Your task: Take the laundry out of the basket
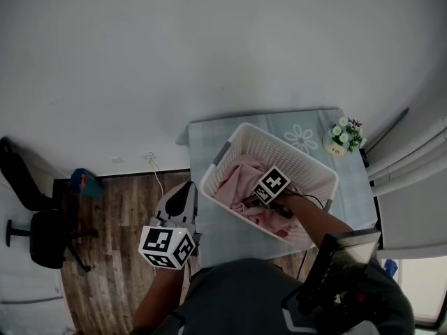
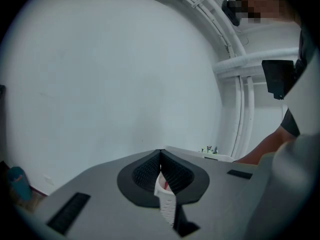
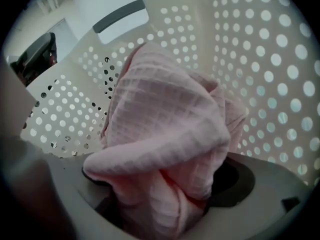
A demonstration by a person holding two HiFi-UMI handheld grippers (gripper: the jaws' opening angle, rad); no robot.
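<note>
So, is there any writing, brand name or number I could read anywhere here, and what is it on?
No text can be read in any view.
The two marker cubes: black-and-white square patterns, no letters or digits.
The flower pot: any print is too small to read.
The basket: no label shows.
</note>
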